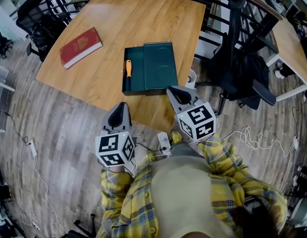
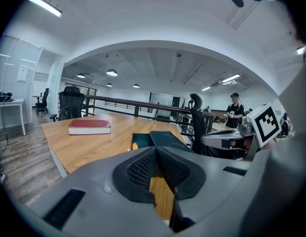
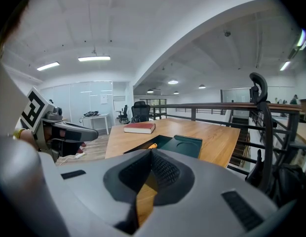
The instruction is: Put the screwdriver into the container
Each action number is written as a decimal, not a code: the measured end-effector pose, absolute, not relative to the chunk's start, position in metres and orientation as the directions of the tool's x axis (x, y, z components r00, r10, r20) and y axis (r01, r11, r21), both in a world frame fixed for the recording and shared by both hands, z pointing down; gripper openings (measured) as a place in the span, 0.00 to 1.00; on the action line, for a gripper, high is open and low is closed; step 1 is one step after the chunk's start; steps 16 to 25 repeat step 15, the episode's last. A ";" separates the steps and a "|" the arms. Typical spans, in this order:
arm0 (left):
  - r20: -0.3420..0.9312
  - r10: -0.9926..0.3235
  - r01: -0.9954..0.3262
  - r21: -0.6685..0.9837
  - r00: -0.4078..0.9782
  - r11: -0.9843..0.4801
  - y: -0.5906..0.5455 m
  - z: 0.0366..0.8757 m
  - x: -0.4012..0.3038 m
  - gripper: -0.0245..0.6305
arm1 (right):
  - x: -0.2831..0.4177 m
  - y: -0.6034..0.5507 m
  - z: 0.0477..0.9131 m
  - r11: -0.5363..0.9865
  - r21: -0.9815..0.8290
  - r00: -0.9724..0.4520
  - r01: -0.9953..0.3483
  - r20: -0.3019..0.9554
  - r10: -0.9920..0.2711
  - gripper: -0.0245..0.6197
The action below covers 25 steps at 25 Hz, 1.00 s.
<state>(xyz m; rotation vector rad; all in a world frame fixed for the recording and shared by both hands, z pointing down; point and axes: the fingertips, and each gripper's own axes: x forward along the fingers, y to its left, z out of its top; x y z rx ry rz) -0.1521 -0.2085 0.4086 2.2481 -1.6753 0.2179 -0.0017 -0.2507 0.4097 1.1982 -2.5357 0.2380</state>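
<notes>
Wooden table [image 1: 143, 19], open office beyond. Far left of the container [image 1: 135, 58] lies a red book [image 1: 80, 46]. Left gripper [image 1: 123, 107], short of the container's near-left corner at the table edge: jaws pressed together, nothing between them. Inside the container's left tray rests the screwdriver [image 1: 128, 71], orange handle at the far end, with the lid [image 1: 161, 66] adjoining on the right, so the placement appears done. Right gripper [image 1: 174, 92], just off the container's near-right corner: jaws likewise closed, empty. The tool is probably light and rigid with a slick shaft; its handle offers the surest hold.
</notes>
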 end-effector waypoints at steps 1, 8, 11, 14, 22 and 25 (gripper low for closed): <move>0.314 -0.902 -0.952 0.169 0.298 -0.256 -0.208 0.409 -0.152 0.07 | -0.002 -0.251 0.409 0.634 -0.013 -0.595 -0.774 0.359 -0.719 0.14; 0.314 -0.899 -0.950 0.166 0.304 -0.263 -0.206 0.408 -0.150 0.07 | -0.001 -0.250 0.406 0.636 -0.026 -0.602 -0.771 0.354 -0.716 0.14; 0.315 -0.899 -0.950 0.163 0.304 -0.265 -0.206 0.408 -0.150 0.07 | 0.000 -0.251 0.407 0.636 -0.026 -0.602 -0.771 0.353 -0.716 0.14; 0.318 -0.898 -0.951 0.161 0.303 -0.264 -0.207 0.410 -0.151 0.07 | -0.001 -0.252 0.408 0.636 -0.025 -0.603 -0.771 0.353 -0.716 0.14; 0.320 -0.898 -0.951 0.160 0.303 -0.263 -0.207 0.410 -0.151 0.07 | -0.001 -0.252 0.408 0.637 -0.025 -0.603 -0.771 0.353 -0.716 0.14; 0.320 -0.898 -0.951 0.160 0.303 -0.263 -0.207 0.410 -0.151 0.07 | -0.001 -0.252 0.408 0.637 -0.025 -0.603 -0.771 0.353 -0.716 0.14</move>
